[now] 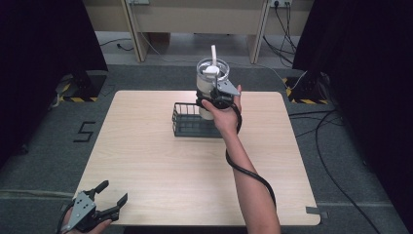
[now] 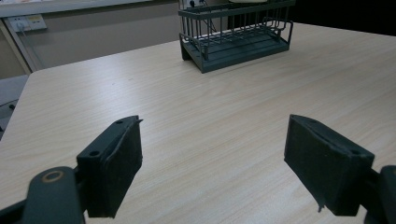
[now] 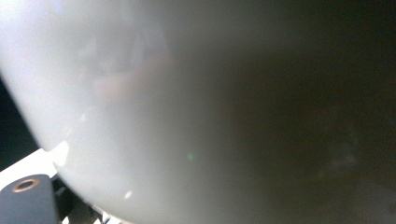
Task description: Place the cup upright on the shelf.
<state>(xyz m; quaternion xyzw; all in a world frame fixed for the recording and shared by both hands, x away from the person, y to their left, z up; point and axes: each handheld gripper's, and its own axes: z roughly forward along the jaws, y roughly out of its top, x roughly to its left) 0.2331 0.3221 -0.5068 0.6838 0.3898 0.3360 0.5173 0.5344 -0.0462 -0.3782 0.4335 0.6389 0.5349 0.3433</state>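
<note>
The cup (image 1: 213, 80), a pale, part-clear container with a white straw-like stick (image 1: 213, 54) standing up from its top, was held up in the air by the right gripper (image 1: 214, 97), clamped across its side. It hung just above the far end of the dark wire rack (image 1: 187, 122), which sat directly below and slightly to the near side of that gripper. In the right gripper view the cup's pale wall (image 3: 154, 112) was pressed right up against the lens, so the jaws themselves were hidden, but the grip was judged firm from the way the cup was carried clear of any support. A side hold seemed chosen so the open top and stick were left free and the cup kept upright.

The left gripper (image 1: 108, 201) was parked at the near-left corner of the table (image 1: 160, 170), its 2 jaws spread wide and holding nothing. In the left gripper view the pads (image 2: 122, 156) were seen well apart, with bare wood between them and the rack (image 2: 236, 35) well ahead. It was judged to be kept out of the way, since 1 tool was enough for the lift.
</note>
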